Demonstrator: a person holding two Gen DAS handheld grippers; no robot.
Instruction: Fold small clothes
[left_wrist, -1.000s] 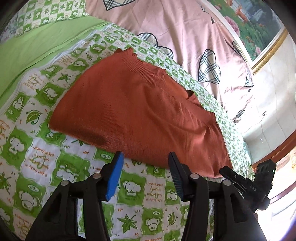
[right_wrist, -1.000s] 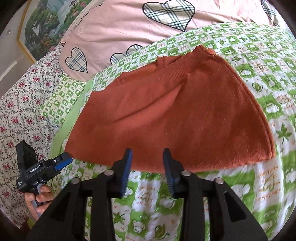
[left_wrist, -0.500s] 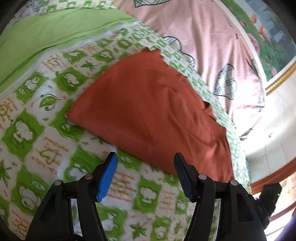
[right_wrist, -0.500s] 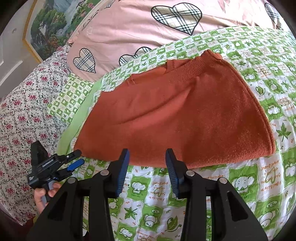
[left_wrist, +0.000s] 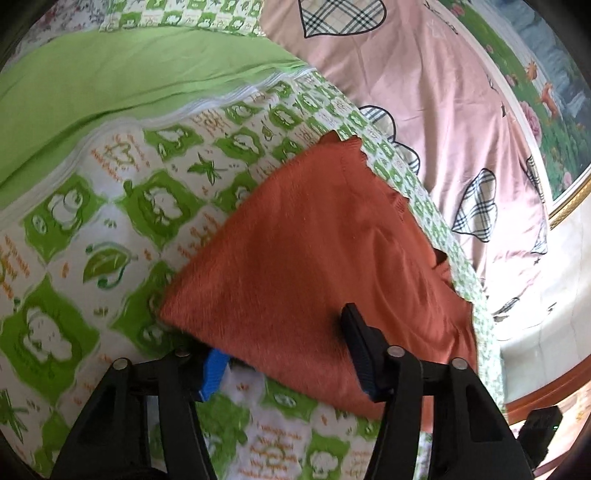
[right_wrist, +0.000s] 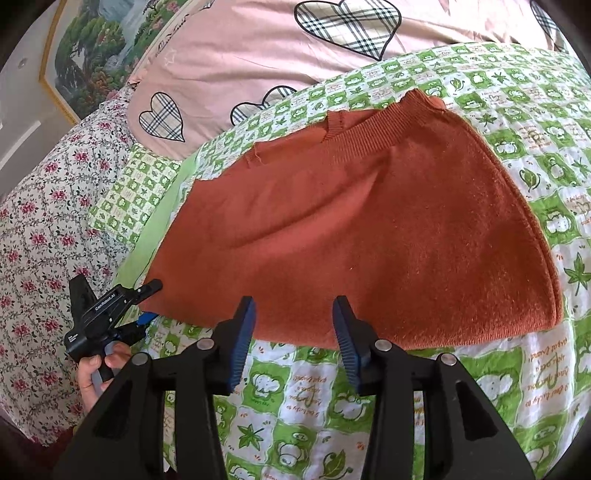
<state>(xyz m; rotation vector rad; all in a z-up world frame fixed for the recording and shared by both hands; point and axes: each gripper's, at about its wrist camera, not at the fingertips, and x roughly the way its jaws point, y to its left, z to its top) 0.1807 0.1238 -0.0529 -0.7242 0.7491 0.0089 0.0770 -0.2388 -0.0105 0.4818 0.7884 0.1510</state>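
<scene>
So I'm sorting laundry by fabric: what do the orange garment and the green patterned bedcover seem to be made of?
The orange garment looks like a soft knit, maybe wool or acrylic: matte, slightly fuzzy, with a ribbed band at its far edge. The bedcover looks like thin printed woven cloth, possibly cotton: smooth, matte, lightly puckered as if quilted.

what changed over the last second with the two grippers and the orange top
The left gripper moved in to the near corner of the rust-orange knit garment; its jaws have just been closing, with the hem between them, one finger under it. The right gripper, open, holds just short of the hem. The garment lies flat on the green-patterned quilt.
</scene>
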